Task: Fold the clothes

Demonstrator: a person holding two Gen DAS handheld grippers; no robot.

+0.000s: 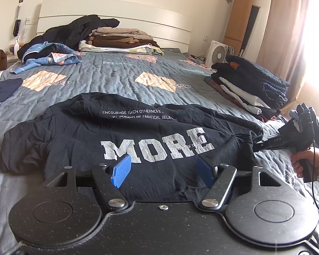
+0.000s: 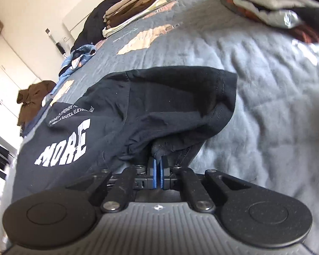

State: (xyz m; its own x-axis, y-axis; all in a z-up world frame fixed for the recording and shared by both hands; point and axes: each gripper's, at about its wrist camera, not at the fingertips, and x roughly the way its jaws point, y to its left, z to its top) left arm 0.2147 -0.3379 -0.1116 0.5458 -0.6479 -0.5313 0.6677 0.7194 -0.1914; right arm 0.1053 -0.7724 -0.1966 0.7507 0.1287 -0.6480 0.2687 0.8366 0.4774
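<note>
The black T-shirt lies on the bed, with open quilt beyond it. The left tool hovers over it, jaws apart. The right tool points downward, clamped on the shirt's edge.

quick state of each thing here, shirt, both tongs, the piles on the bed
black MORE shirt: spread rumpled on the bed, print up, one edge pinched
left tongs: open above the shirt, holding nothing
right tongs: shut on the shirt's fabric
dark stack: folded
brown stack: folded
blue garment: crumpled, unfolded
</note>
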